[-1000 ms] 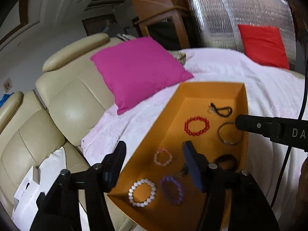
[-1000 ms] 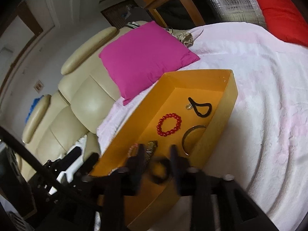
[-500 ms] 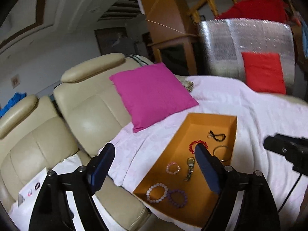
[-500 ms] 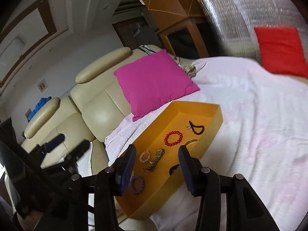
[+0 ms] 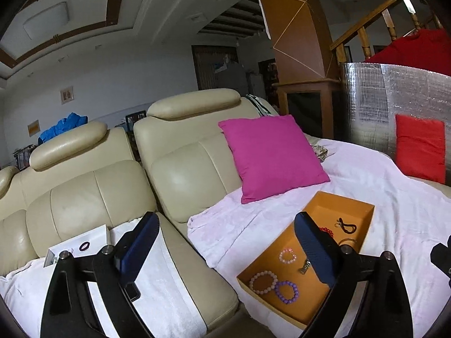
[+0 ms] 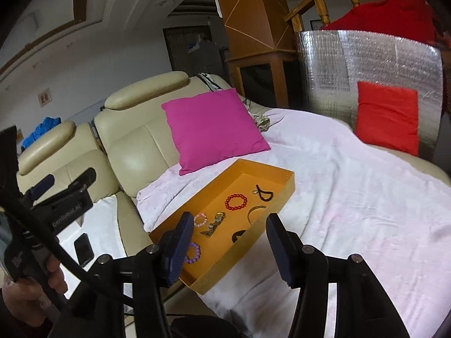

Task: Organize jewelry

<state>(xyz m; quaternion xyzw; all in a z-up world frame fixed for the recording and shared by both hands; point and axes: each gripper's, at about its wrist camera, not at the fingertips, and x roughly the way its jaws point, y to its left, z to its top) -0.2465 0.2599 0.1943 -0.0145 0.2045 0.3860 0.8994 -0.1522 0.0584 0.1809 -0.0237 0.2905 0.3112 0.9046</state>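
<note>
Hovering level above the sofa, the left claw [image 5: 225,250] and right claw [image 6: 229,249] both gape apart, holding nothing. Bracelets lie inside the orange tray [image 6: 277,197] resting on the pink blanket [image 6: 352,197] beside the magenta pillow [image 6: 211,129].

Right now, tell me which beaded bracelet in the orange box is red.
The red bracelet lies mid-box beside the black cord loop. The pink, purple and pale ones sit toward the box's near end.
</note>
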